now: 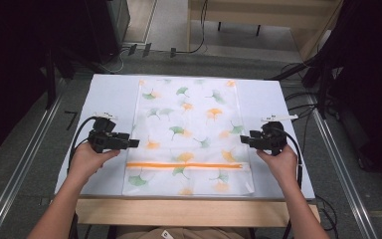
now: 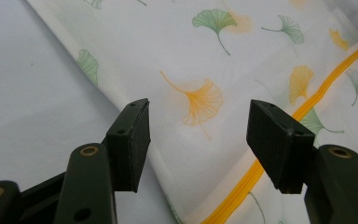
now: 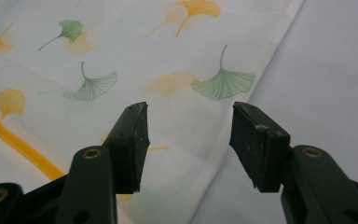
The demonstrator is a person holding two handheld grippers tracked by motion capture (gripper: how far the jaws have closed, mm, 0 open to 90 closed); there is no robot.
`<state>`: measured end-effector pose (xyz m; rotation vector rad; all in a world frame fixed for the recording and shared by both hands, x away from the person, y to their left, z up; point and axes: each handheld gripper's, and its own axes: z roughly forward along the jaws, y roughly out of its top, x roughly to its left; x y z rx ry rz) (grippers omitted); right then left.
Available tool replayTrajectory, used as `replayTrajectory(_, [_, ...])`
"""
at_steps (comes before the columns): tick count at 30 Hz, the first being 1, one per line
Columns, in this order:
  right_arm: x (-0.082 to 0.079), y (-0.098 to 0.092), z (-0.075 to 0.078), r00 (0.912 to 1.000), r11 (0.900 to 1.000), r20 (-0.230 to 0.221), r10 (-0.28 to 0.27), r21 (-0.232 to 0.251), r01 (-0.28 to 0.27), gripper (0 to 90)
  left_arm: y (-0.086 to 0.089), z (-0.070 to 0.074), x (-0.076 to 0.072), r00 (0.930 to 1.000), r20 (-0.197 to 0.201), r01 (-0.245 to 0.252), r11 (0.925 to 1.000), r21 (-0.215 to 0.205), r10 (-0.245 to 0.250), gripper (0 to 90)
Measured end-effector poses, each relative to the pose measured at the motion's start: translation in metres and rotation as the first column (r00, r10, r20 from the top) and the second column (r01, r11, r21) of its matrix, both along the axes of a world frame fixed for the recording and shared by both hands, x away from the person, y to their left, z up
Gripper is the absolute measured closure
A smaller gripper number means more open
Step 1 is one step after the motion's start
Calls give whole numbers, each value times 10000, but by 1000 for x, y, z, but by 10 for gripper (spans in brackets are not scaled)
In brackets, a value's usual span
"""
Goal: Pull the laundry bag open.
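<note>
One bag [image 1: 189, 134] lies flat on one table [image 1: 104, 94], near the middle, with its long side running from near to far. The bag is white cloth printed with green and orange ginkgo leaves. One orange zipper [image 1: 184, 165] crosses it from left to right, close to the near end. The table surface is pale and plain on both sides of the bag.

Two grippers are in use, one in each hand. The left gripper [image 1: 134, 143] sits at the left edge of the bag, a little farther away than the zipper, and points right. In the left gripper view [image 2: 198, 140] its two jaws stand wide apart, with nothing between the pads; the bag edge and the zipper [image 2: 261, 163] lie below and beyond them. No pad touches the cloth.

The right gripper [image 1: 244, 139] sits at the right edge of the bag, about level with the left one, and points left. In the right gripper view [image 3: 189, 142] its two jaws also stand apart and empty, over the bag edge [image 3: 223, 154] where cloth meets table. One end of the zipper [image 3: 18, 144] shows at the left of that view.

Each gripper trails one black cable [image 1: 77, 137] toward the near side. Two forearms enter from the near edge of the table. The bag rests free of both grippers.
</note>
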<state>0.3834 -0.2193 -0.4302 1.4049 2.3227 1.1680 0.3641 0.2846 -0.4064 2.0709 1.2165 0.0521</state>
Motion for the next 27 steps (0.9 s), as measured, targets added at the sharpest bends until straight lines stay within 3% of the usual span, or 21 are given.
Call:
replayTrajectory(14, [-24, -1, 1, 9995, 9995, 88, 289, -102, -289, 453, -21, 6, -3, 9981, 187, 584, 9982, 98, -585, 402])
replayTrajectory(20, [-32, -4, 0, 9996, 9996, -69, 274, 70, -273, 419, -34, 7, -1, 9953, 218, 943, 9955, 89, -945, 402])
replayTrajectory(27, [-42, -7, -2, 9994, 9994, -30, 349, -70, -349, 405, -52, 9, 3, 9897, 308, 1393, 9901, 145, -1397, 404])
